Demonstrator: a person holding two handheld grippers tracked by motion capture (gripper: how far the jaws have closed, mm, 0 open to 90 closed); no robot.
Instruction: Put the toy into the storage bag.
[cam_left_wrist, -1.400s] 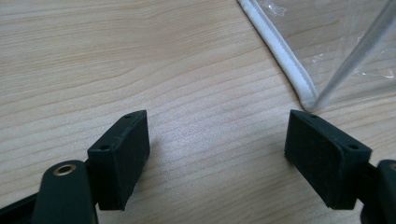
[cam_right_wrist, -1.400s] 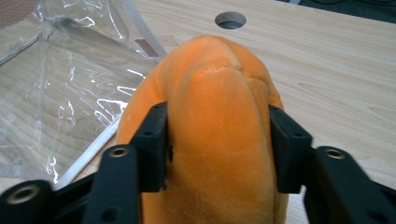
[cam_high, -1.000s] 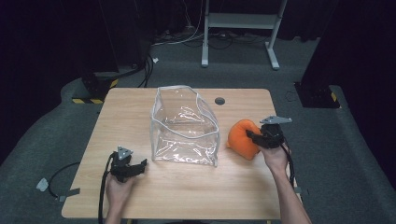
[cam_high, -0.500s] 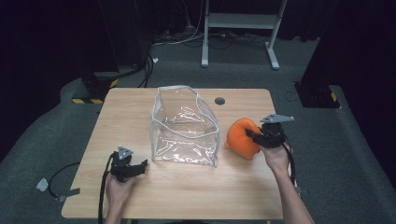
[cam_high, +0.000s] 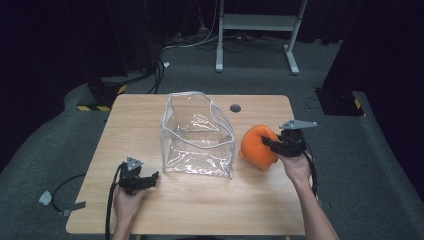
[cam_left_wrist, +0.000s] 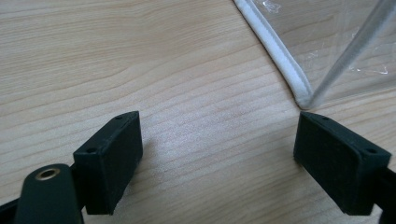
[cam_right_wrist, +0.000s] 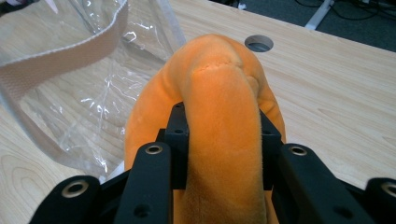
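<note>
Two grippers in play. Right gripper (cam_high: 274, 145) clamped on soft orange plush toy (cam_high: 258, 146), held just right of clear plastic bag with white trim (cam_high: 197, 135) standing open at centre of light wooden table (cam_high: 150, 210). Bag mouth lies left of toy; right hand nearer. Left gripper (cam_high: 150, 177) low at near left, jaws apart, holding nothing, close to bag's near-left corner. No readable writing or brand.
</note>
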